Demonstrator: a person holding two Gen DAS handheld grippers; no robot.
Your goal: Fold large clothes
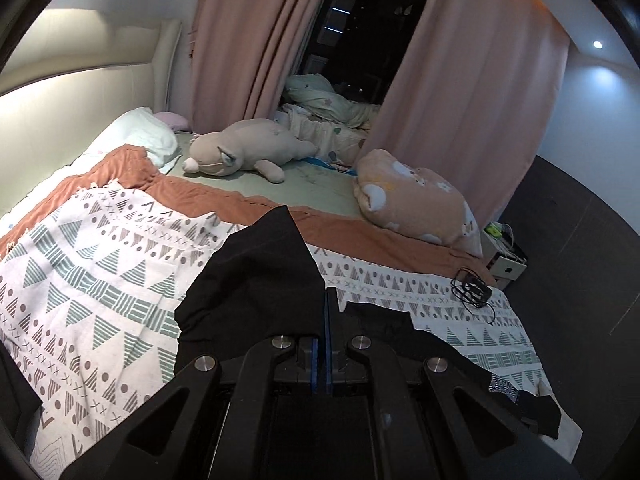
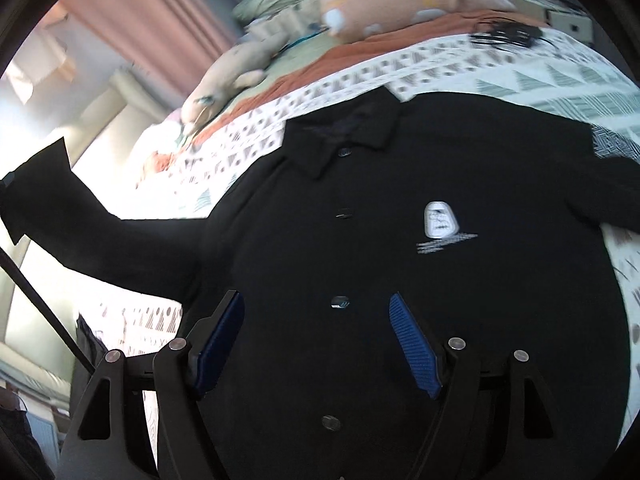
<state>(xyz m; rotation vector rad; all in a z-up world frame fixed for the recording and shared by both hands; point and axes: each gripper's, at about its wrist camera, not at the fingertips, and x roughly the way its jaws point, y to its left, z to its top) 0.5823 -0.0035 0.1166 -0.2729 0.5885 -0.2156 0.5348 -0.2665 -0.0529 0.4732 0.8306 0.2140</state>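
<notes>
My left tongs point(image 1: 326, 300) are clenched on the end of one sleeve point(image 1: 256, 280) of the black shirt point(image 2: 400, 240), with the dark cloth bunched up and hanging over the closed blue pads. In the right wrist view that sleeve stretches out to the left, lifted off the patterned bedspread point(image 1: 100, 280).

My right tongs point(image 2: 318, 344) are released, their blue pads point(image 2: 412, 344) spread wide above the shirt's front with nothing pressed between them. The shirt lies face up on the bedspread, collar point(image 2: 344, 136) toward the far side, a row of buttons down the middle and a small white logo point(image 2: 440, 220) on the chest. Its other sleeve lies out to the right.

Farther up the bed lie a plush toy point(image 1: 240, 152), an orange pillow point(image 1: 420, 200) and a black cable point(image 1: 472, 288).
</notes>
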